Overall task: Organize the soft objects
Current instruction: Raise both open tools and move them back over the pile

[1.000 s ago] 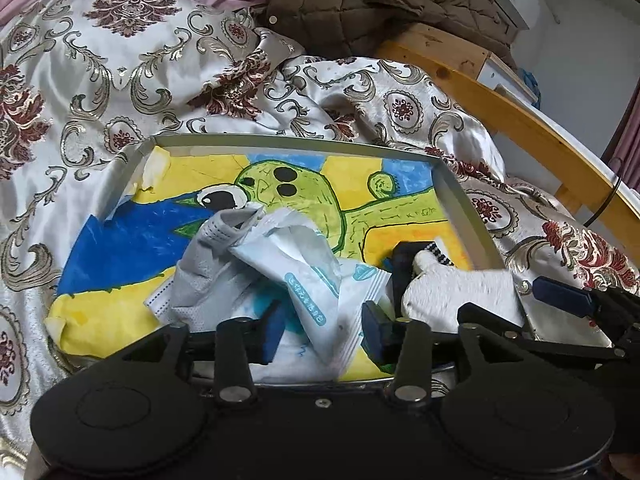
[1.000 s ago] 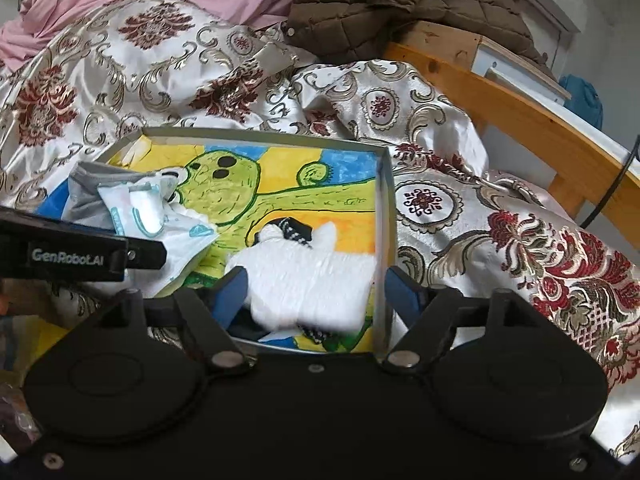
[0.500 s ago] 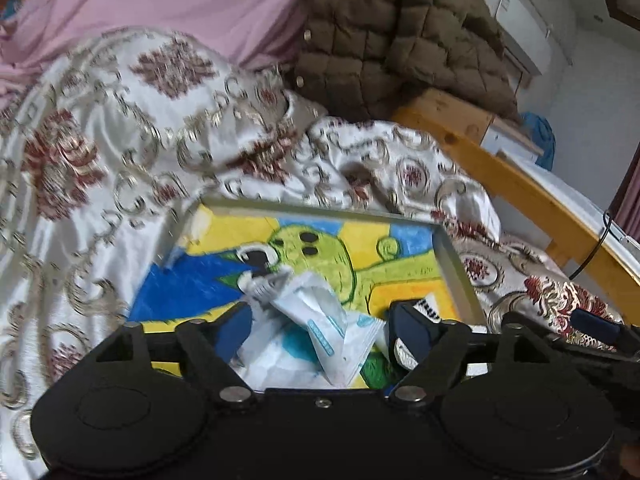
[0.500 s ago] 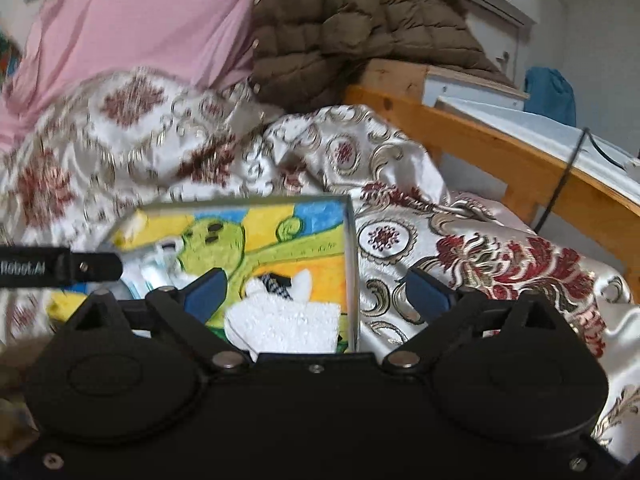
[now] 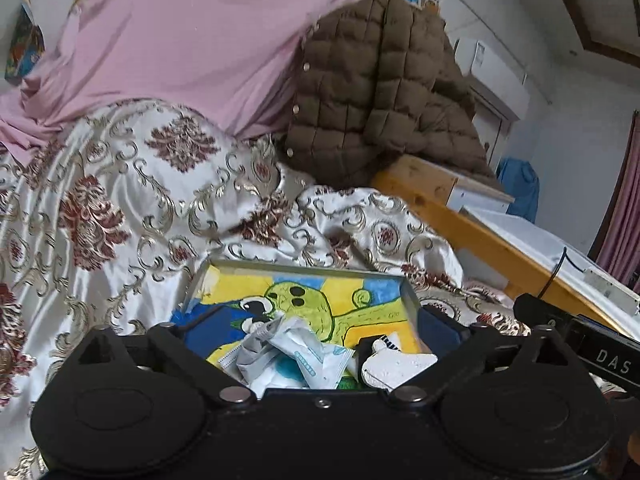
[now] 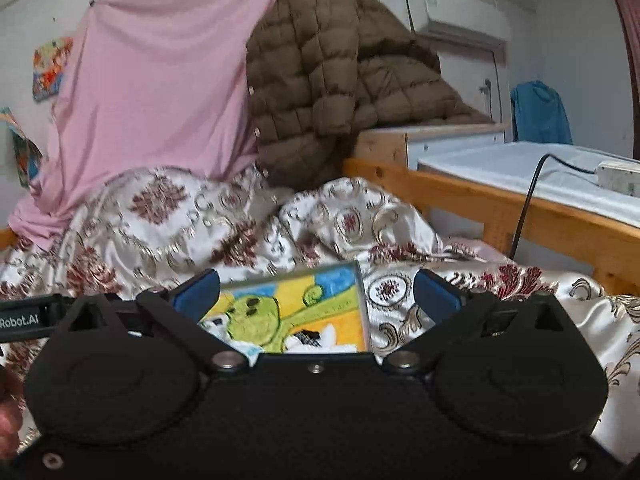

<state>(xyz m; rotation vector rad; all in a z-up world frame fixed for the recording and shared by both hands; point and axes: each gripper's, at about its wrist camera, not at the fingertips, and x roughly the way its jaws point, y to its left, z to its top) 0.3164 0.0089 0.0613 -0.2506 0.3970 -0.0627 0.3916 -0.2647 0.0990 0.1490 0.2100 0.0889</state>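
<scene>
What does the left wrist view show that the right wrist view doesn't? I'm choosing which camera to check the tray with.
Only the left wrist view shows the crumpled face mask packets clearly and most of the white sock beside them, with the tray's left rim.

Only the right wrist view shows the power strip and black cable on the white surface.

Both show the tray with its green cartoon picture, the patterned bedspread, the brown jacket, the pink sheet, and that camera's own jaws opening with nothing between them.
</scene>
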